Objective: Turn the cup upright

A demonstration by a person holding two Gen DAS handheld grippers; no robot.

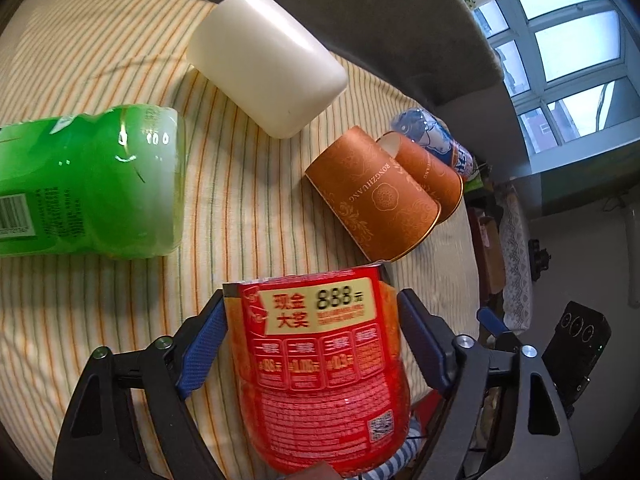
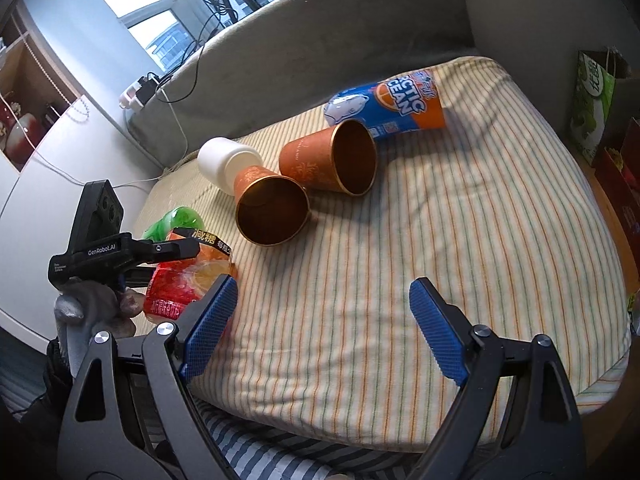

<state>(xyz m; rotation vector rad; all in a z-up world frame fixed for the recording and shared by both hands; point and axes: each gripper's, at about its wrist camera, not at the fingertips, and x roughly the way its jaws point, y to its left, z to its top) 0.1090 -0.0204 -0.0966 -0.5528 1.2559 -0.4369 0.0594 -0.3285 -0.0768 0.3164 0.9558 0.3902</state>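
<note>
Nearest in the left wrist view, the left gripper (image 1: 312, 344) has its blue-padded fingers (image 1: 202, 354) on either side of a red-labelled bottle (image 1: 320, 364), pads at its sides and apparently gripping it. The right gripper (image 2: 322, 328) hangs over the striped cushion (image 2: 440, 248) with its fingers spread wide and nothing between them. Beyond the red bottle, two orange paper cups lie on their sides just beside each other: the nearer cup (image 1: 374, 196) and the farther cup (image 1: 430, 176), their open mouths facing the right wrist camera. A green bottle (image 1: 88, 184) lies to the left, a white container (image 1: 268, 62) lies farther back, and a blue can (image 2: 390, 102) lies behind the cups.
</note>
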